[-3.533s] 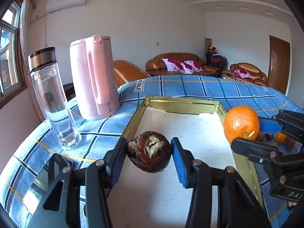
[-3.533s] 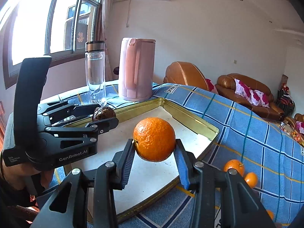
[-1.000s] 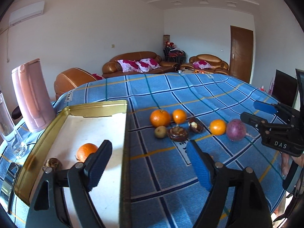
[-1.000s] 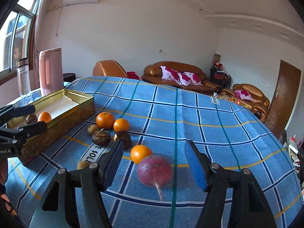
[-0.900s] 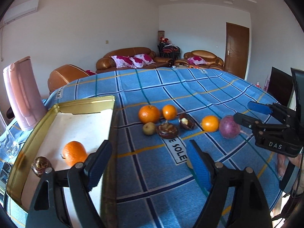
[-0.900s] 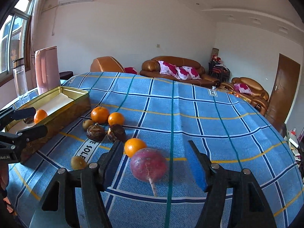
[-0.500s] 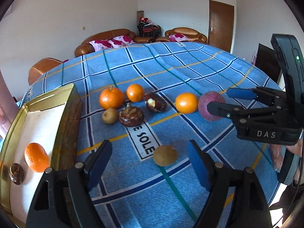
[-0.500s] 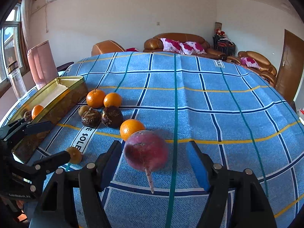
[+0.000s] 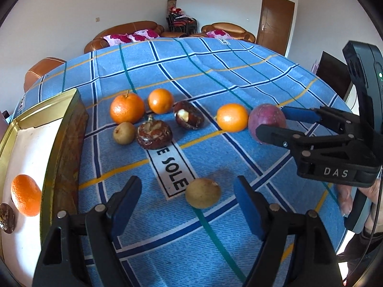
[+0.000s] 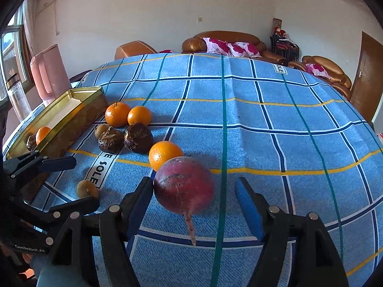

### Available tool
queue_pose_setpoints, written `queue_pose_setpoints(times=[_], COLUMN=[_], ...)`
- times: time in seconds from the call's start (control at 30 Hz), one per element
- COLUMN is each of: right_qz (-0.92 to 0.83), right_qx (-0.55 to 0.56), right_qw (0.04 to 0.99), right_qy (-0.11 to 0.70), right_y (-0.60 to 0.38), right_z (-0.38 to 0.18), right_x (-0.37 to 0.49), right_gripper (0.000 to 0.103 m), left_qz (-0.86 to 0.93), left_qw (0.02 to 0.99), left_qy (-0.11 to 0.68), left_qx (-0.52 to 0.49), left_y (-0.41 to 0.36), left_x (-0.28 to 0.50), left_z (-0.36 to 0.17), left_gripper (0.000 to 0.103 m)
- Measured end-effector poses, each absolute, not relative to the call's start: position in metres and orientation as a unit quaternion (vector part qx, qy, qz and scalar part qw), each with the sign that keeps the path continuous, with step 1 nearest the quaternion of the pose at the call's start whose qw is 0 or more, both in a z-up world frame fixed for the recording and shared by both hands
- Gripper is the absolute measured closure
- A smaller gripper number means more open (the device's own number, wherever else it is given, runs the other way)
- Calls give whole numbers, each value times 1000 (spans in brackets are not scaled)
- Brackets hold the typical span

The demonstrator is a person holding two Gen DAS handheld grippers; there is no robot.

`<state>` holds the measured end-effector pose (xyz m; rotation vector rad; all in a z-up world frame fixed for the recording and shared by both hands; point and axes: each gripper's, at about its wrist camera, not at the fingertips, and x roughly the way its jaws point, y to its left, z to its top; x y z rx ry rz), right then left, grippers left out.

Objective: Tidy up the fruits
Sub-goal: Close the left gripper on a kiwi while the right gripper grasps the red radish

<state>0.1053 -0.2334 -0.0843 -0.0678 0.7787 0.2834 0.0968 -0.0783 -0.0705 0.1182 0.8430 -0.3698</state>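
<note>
White walls (image 10: 155, 7), brown leather sofas (image 10: 225, 40), a wooden door (image 9: 275, 21), daylight through a window (image 10: 9, 55).

- The left wrist view looks forward and steeply down along the left gripper (image 9: 188, 203), close over the blue checked tablecloth (image 9: 215, 76); the gold tin (image 9: 59, 124) sits at its left edge, the door (image 9: 275, 21) far right.
- The right wrist view looks the same way from further right, along the right gripper (image 10: 195, 203), near the purple fruit (image 10: 184, 186).
- Both share the loose fruit, the tin, the far sofa (image 10: 225, 40), and each shows the other gripper.
</note>
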Motion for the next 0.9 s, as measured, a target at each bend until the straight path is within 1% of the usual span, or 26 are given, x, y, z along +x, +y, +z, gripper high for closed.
queue_pose_setpoints(times=[0.03,0.1,0.17,0.2,0.23,0.27,0.57,0.9], right_qz=[139,144,152,156,155,155,161,182], right_qx=[-33,-32,-32,-34,-36,-38,-43,-47], right_qw=[914,912,910,910,910,910,914,925], right_qy=[380,383,383,383,383,382,370,330], right_y=[-232,-232,-230,-229,-228,-228,-225,-223], right_z=[-85,-85,-86,-86,-86,-86,-84,-74], right_x=[107,108,109,109,109,109,103,89], right_gripper=[31,33,40,46,46,46,47,47], left_qz=[-179,-184,-187,-189,-193,-196,-195,-182], left_qw=[894,891,886,885,883,882,893,916], left_qy=[407,411,420,423,424,424,402,356], left_qx=[57,54,56,56,55,55,44,22], left_y=[-78,-79,-81,-81,-81,-81,-76,-61], left_x=[97,99,101,102,102,101,96,84], left_z=[-71,-71,-74,-75,-75,-75,-68,-55], left_gripper=[24,33,54,59,69,71,71,72])
